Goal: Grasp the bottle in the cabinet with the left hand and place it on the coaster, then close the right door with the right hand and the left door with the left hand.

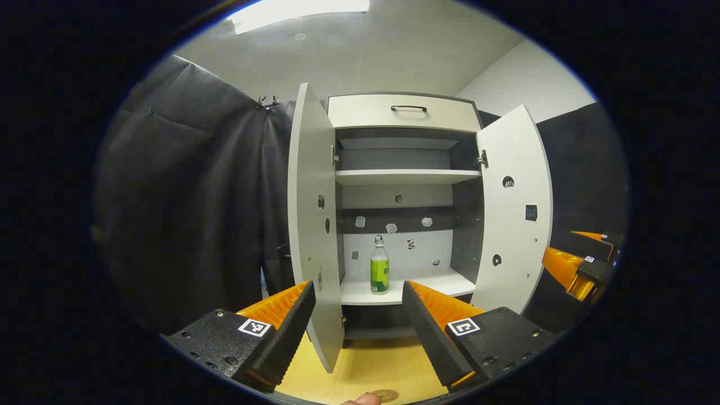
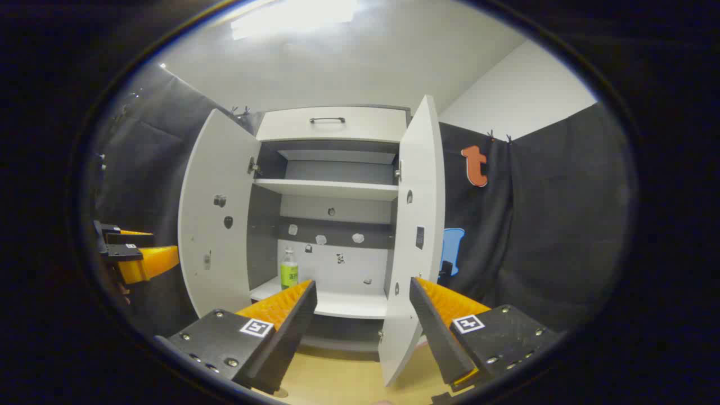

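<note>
Where walls meet: wooden tabletop

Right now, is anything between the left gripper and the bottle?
Nothing visible. Both doors stand open, and the bottle stands alone on the lower shelf, seen straight between the open left gripper's fingers. The left door sits just beside that path.

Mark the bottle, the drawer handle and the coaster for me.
bottle [image 1: 379, 273], left gripper view, on its green label.
drawer handle [image 1: 409, 108], left gripper view, on the middle of the dark bar.
coaster [image 1: 386, 395], left gripper view, on the round disc at the table's near edge.
</note>
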`<action>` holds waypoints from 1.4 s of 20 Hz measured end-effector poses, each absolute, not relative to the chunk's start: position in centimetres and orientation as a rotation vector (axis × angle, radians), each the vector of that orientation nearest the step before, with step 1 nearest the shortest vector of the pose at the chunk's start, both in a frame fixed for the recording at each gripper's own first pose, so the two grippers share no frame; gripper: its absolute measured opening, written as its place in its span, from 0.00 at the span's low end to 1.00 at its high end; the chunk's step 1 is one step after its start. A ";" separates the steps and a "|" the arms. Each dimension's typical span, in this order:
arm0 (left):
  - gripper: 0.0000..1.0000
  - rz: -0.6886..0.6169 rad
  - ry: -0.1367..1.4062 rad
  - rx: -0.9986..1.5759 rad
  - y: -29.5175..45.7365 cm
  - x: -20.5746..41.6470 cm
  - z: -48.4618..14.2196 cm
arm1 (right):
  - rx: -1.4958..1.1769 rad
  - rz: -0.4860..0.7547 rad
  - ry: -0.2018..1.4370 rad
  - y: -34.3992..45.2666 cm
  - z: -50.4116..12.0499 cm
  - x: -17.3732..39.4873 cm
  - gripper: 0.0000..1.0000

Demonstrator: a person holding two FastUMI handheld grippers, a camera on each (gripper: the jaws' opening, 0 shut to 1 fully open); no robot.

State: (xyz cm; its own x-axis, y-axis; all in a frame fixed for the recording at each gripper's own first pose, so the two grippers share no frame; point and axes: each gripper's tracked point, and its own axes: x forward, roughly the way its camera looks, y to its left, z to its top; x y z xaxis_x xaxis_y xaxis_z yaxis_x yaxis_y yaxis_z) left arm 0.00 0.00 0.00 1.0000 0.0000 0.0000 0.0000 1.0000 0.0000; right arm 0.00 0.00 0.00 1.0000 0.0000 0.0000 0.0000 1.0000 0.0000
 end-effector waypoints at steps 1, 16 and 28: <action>0.98 0.000 0.002 -0.006 -0.1 -0.1 -0.1 | -0.002 0.005 0.001 0.2 0.1 -0.1 1.00; 0.98 0.010 0.008 -0.037 -0.4 -1.7 -0.6 | -0.039 0.068 -0.071 1.8 0.5 -1.9 1.00; 0.98 -0.100 0.012 -0.066 -1.2 8.4 -2.6 | -0.027 0.046 -0.079 4.0 -0.7 3.8 1.00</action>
